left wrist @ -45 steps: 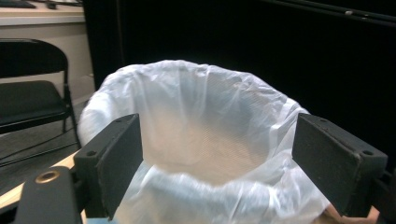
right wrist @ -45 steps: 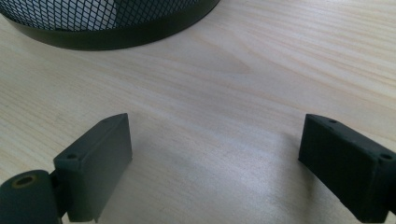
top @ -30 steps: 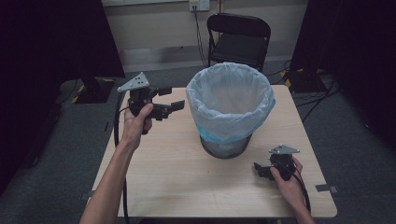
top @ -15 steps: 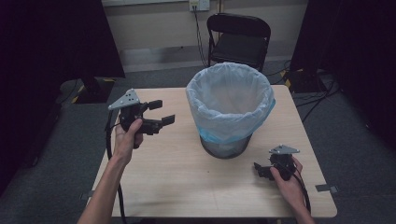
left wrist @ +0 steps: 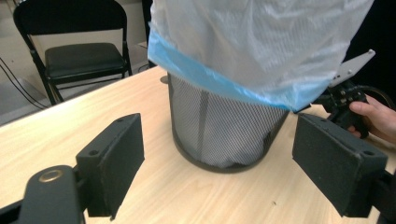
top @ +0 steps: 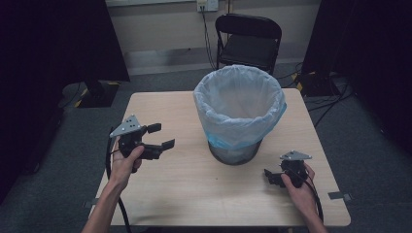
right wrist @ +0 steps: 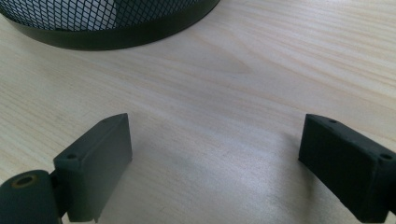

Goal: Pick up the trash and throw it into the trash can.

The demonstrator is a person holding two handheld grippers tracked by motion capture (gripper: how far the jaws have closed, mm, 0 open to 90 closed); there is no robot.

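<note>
Left gripper (top: 154, 137) pulled back, lowered, jaws spread, empty; black mesh bin with white liner (top: 236, 114) at its 3 o'clock. Right gripper (top: 273, 176) spread, empty on bench (top: 194, 189), bin at 11 o'clock.

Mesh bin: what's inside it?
A white liner bag lines the mesh bin, its blue hem folded over the rim. Pale bag material shows through the mesh low down; any contents are hidden.

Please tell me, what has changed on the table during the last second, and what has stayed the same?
The left gripper moved back from beside the bin's top toward the person and lower, jaws open and empty. The right gripper, the mesh bin with its bag, and the table stayed put.
</note>
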